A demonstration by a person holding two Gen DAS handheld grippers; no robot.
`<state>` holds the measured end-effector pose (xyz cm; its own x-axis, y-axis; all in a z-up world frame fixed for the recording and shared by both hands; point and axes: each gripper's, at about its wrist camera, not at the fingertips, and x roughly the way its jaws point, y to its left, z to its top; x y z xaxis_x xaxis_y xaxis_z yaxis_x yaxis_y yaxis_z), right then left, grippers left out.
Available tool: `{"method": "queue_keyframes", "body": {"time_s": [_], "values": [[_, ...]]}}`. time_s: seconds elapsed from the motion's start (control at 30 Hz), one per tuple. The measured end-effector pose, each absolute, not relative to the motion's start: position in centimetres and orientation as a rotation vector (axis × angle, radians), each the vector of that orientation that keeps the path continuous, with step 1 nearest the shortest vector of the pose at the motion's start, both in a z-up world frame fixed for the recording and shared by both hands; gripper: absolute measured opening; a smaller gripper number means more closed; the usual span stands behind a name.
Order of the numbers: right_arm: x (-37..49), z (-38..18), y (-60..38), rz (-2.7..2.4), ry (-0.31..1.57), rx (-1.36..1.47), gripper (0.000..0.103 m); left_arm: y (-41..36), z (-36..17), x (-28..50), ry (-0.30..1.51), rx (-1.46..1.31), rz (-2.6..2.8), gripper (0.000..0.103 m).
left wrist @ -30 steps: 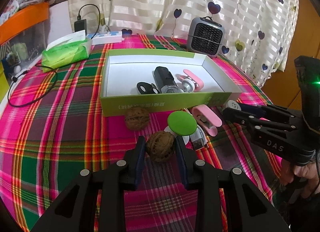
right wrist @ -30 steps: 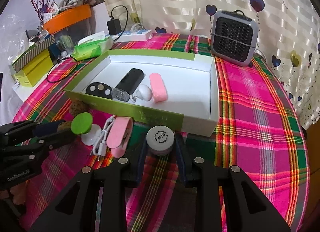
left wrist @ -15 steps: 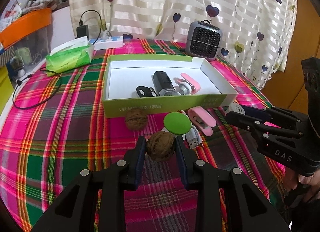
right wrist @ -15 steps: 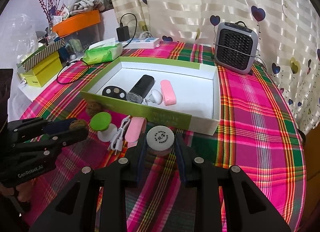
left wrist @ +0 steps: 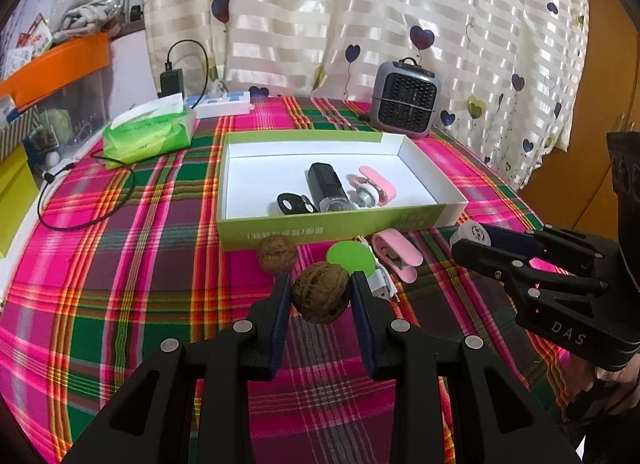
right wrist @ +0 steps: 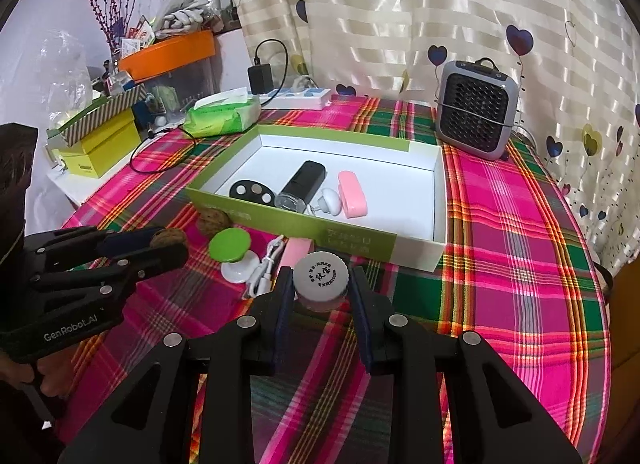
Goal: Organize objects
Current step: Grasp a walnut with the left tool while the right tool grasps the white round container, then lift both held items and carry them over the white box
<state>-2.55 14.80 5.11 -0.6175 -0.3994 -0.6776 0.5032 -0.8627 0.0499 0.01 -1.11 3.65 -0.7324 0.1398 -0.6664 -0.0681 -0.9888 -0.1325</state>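
Nearest the left wrist camera, the left hand-held gripper (left wrist: 320, 300) was clenched on a brown walnut (left wrist: 320, 297), its two pads pressing the shell from either side and holding it clear of the plaid cloth of the counter (left wrist: 120, 304). Nearest the right wrist camera, the right hand-held gripper (right wrist: 320, 284) grasped a small white jar (right wrist: 320, 281) with printed characters on its lid, likewise pinched between both pads.

Just beyond the grippers, loose things lay on the cloth in front of the box: a second walnut (left wrist: 277, 253) near the box's front wall, a green round-topped piece on a white base (right wrist: 231, 247), a white cable plug (right wrist: 262, 276) and a pink clip-like item (left wrist: 396, 256). Whether these touched one another could not be told in every case, though the green piece and the plug lay close together.

Farther back stood the open green box (left wrist: 320, 230) with a white inside. It held a black disc with pale spots (right wrist: 252, 192), a black cylinder-like device (right wrist: 302, 184), a small white round item (right wrist: 330, 202) and a pink oblong (right wrist: 352, 200), grouped toward the front.

Behind the box were a green tissue pack (left wrist: 150, 134), a white power strip (left wrist: 222, 103) with a black charger, and a grey fan heater (left wrist: 405, 98) before the heart-patterned curtain (left wrist: 360, 16).
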Motion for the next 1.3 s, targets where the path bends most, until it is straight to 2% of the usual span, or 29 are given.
{"method": "queue_keyframes", "body": {"time_s": [1.3], "values": [[-1.7,7.2,14.2,-2.436,0.212,0.908,0.029,0.1,6.1,0.2,-0.107,-1.0,2.836,0.028]]}}
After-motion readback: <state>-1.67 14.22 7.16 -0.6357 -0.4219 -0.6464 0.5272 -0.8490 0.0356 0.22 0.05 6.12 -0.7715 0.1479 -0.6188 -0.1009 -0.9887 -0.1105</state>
